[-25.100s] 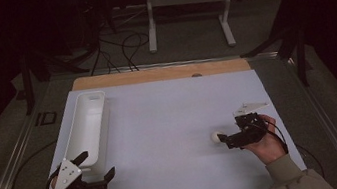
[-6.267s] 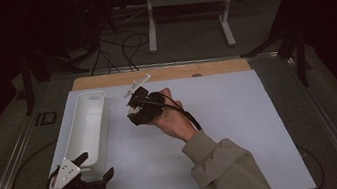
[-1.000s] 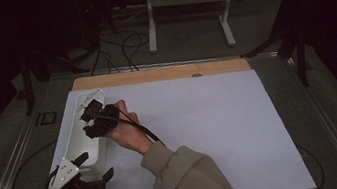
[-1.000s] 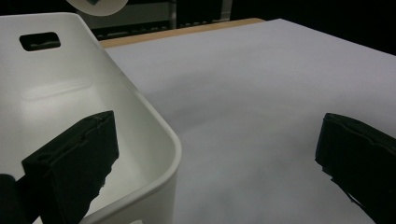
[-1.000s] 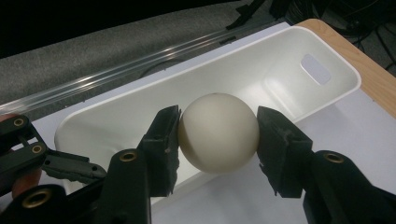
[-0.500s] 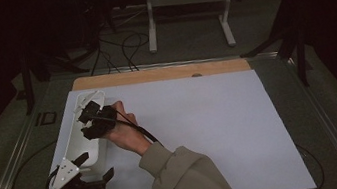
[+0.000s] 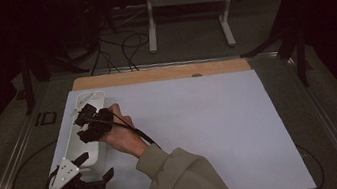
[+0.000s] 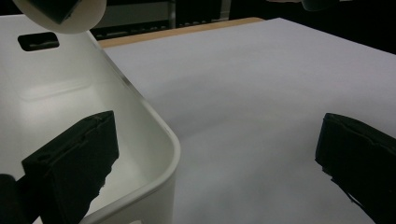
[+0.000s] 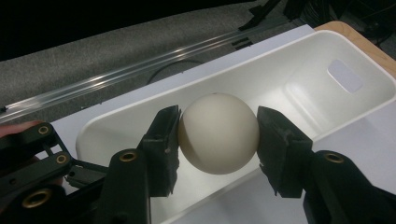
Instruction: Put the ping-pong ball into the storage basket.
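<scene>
**White ball held over the white tray**

High view: white paper sheet (image 7: 202, 130) covers the table, with a wooden strip (image 7: 158, 74) along its far edge. A long white tray (image 7: 85, 150) lies at the sheet's left side. The right gripper (image 7: 85, 124) (its arm crossing over from the lower right) hangs over the middle of the tray. The left gripper (image 7: 97, 168) rests at the tray's near end, jaws spread, one to each side of the tray's near right corner.

Left gripper view: the two black jaws stand wide apart, gripping nothing. One jaw sits inside the tray (image 8: 154, 140), the other over bare paper (image 8: 261, 93); the tray's rounded corner lies between them. The ball (image 8: 84, 16) shows at the top edge.

Right gripper view: the right gripper (image 9: 218, 135) is clamped on a white ball (image 9: 218, 133), one pad pressing each side. The ball hangs above the hollow of the tray (image 9: 299, 56), clear of its floor. Whether it touches the tray's wall cannot be told.
</scene>
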`<action>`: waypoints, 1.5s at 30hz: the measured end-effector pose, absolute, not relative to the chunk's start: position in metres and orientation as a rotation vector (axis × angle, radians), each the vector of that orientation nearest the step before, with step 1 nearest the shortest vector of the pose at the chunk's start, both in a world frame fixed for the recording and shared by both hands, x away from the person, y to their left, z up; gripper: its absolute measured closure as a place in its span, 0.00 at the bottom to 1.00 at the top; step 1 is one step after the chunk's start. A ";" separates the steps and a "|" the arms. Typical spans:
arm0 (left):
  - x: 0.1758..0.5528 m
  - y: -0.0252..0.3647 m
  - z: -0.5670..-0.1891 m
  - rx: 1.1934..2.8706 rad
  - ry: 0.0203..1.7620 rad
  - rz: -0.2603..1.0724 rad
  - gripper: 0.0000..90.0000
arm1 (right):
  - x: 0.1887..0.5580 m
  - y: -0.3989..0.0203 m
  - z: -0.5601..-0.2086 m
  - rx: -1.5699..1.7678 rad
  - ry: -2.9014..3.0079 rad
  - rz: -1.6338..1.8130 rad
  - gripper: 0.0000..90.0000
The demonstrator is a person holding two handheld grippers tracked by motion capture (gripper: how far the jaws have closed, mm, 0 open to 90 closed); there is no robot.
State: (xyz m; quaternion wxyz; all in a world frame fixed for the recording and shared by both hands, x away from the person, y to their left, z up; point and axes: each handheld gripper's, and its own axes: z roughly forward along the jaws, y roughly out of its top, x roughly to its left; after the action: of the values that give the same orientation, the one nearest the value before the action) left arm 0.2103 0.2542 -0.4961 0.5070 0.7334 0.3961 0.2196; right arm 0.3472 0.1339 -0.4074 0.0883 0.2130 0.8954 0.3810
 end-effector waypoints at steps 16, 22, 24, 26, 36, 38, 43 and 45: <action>0.210 0.255 -0.496 1.769 0.953 0.530 0.00 | 0.345 0.143 -0.406 0.675 2.656 1.188 0.46; 0.210 0.254 -0.496 1.771 0.952 0.532 0.00 | 0.349 0.140 -0.406 0.751 2.661 1.202 0.13; 0.210 0.254 -0.496 1.772 0.953 0.532 0.00 | 0.350 0.140 -0.407 0.747 2.663 1.183 0.11; 0.210 0.254 -0.496 1.771 0.953 0.532 0.00 | 0.349 0.139 -0.407 0.752 2.665 1.181 0.11; 0.210 0.255 -0.496 1.772 0.953 0.533 0.00 | 0.348 0.137 -0.407 0.717 2.687 1.182 0.11; 0.210 0.254 -0.496 1.773 0.953 0.533 0.00 | 0.348 0.136 -0.407 0.712 2.691 1.184 0.11; 0.210 0.254 -0.496 1.774 0.952 0.533 0.00 | 0.350 0.131 -0.406 0.714 2.681 1.198 0.12; 0.210 0.254 -0.496 1.776 0.952 0.534 0.00 | 0.351 0.128 -0.406 0.710 2.681 1.203 0.13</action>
State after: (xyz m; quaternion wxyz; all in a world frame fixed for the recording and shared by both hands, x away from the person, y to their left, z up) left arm 0.2102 0.2539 -0.4962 0.5044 0.7356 0.3943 0.2213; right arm 0.3514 0.1277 -0.4064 0.0595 0.2345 0.8853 0.3972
